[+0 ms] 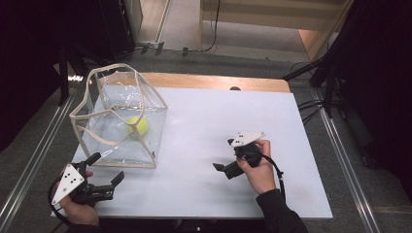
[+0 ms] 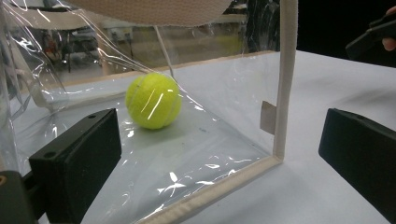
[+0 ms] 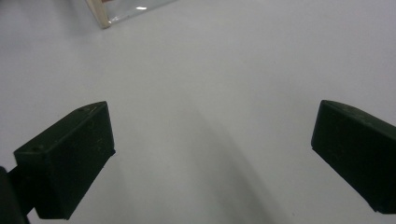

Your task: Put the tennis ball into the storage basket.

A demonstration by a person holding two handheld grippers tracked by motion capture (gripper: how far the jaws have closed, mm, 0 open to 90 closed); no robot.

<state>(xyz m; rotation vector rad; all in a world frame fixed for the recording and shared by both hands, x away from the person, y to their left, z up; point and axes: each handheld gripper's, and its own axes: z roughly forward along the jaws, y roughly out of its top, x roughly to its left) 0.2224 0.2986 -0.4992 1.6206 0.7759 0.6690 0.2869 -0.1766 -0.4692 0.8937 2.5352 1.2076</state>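
Observation:
A clear plastic bag [image 1: 121, 116] with beige trim stands open at the table's left. A yellow tennis ball [image 1: 138, 125] lies inside it on the bottom. My left gripper [image 1: 106, 169] is open just in front of the bag's near wall, held by a hand. In the left gripper view the ball [image 2: 153, 100] shows through the clear wall, and the bag's corner trim [image 2: 285, 79] stands between the wide jaws of that gripper [image 2: 219, 135]. My right gripper [image 1: 223, 154] is open over bare table right of centre, with nothing between its jaws [image 3: 212, 126].
The white table top [image 1: 218, 121] has a wooden strip [image 1: 218, 81] along its far edge. Metal rails [image 1: 340, 150] run along both sides on the grey floor. In the right gripper view a corner of the bag [image 3: 100, 11] lies far ahead.

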